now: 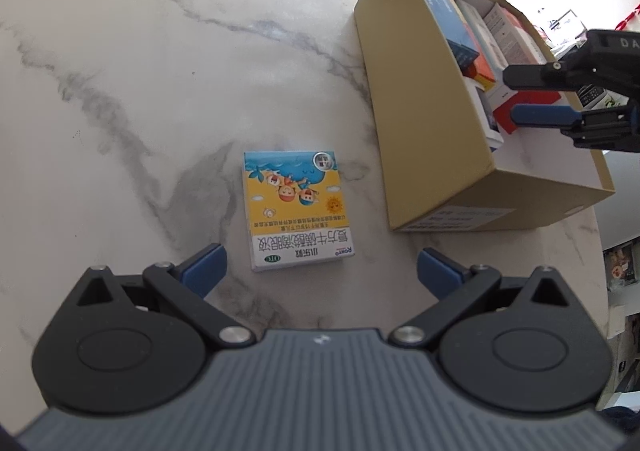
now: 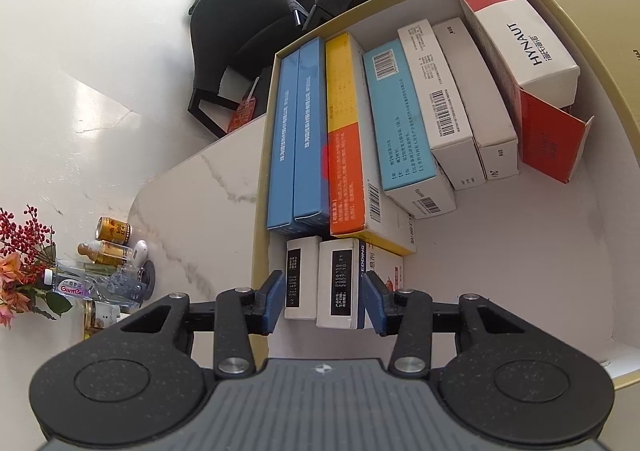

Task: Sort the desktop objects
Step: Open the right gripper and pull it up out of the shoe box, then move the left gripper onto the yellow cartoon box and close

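A small eye-drop box with a cartoon beach print lies flat on the marble table. My left gripper hovers just before it, open wide, with the box's near end between the blue fingertips and untouched. To the right stands a tan carton packed with medicine boxes. My right gripper reaches over it. In the right wrist view that gripper is open inside the carton. Two small white boxes stand upright between its pads, and no pad presses on them.
Blue, orange, light blue, white and red boxes lean in a row in the carton, with bare floor at its right. Bottles and jars and a flower sprig sit past the table's left edge. Black chairs stand behind.
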A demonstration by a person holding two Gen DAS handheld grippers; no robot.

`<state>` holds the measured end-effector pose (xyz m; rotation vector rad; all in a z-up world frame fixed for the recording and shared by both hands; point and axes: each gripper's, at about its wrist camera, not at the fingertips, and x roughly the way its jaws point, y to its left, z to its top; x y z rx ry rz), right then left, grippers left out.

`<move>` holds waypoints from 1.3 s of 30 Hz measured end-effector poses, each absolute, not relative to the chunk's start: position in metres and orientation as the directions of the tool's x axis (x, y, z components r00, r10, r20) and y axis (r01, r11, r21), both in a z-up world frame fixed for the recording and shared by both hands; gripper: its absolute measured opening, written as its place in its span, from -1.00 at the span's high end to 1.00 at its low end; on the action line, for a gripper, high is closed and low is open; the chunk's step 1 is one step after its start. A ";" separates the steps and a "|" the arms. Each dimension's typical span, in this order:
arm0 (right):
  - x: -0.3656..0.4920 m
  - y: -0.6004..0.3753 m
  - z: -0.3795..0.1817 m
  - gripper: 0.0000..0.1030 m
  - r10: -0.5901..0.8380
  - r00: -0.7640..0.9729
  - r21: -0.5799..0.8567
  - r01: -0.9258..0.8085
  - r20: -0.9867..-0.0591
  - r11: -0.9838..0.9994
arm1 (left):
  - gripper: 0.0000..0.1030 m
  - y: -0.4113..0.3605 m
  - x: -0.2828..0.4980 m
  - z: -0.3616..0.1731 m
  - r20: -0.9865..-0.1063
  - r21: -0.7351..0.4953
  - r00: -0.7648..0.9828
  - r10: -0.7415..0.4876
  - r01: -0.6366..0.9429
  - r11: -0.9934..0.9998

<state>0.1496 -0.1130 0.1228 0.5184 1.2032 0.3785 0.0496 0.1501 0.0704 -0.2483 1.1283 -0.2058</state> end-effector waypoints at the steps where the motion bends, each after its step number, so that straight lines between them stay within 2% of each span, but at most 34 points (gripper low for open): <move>1: 0.149 -0.114 0.124 0.09 0.537 0.323 0.566 -0.004 -0.779 0.824 | -1.00 0.148 0.051 0.069 -0.867 -0.288 0.414 -0.279 0.041 0.957; 8: 0.147 -0.123 0.135 0.06 0.530 0.352 0.566 0.000 -0.772 0.824 | -1.00 0.138 0.058 0.057 -0.886 -0.233 0.401 -0.233 0.049 0.971; 12: 0.146 -0.123 0.138 -0.22 0.523 0.362 0.560 -0.002 -0.772 0.829 | -0.98 0.133 0.060 0.050 -0.895 -0.207 0.396 -0.205 0.040 0.978; 15: 0.145 -0.122 0.141 -0.31 0.516 0.371 0.552 -0.009 -0.772 0.834 | -0.98 0.131 0.061 0.046 -0.898 -0.197 0.396 -0.193 0.031 0.980; 18: 0.144 -0.120 0.146 -0.43 0.511 0.384 0.545 -0.022 -0.769 0.838 | -0.85 0.128 0.063 0.038 -0.906 -0.169 0.390 -0.165 0.025 0.985; 20: 0.143 -0.119 0.147 -0.43 0.515 0.383 0.549 -0.026 -0.766 0.836 | -0.75 0.124 0.062 0.038 -0.903 -0.125 0.410 -0.130 0.039 0.991; 22: 0.142 -0.117 0.148 -0.44 0.520 0.381 0.552 -0.030 -0.765 0.834 | -0.38 0.124 0.062 0.041 -0.901 -0.114 0.417 -0.120 0.040 0.993; 25: 0.140 -0.116 0.148 -0.44 0.522 0.378 0.552 -0.033 -0.765 0.833 | -0.37 0.135 0.060 0.048 -0.898 -0.171 0.413 -0.156 0.001 0.985; 32: 0.140 -0.115 0.151 -0.44 0.530 0.382 0.560 -0.037 -0.757 0.827 | -0.36 0.150 0.045 0.092 -0.880 -0.149 0.457 -0.132 -0.001 0.989; 39: 0.138 -0.103 0.150 -0.44 0.556 0.360 0.576 -0.061 -0.749 0.815 | -0.35 0.157 0.053 0.103 -0.863 -0.160 0.485 -0.143 0.007 0.987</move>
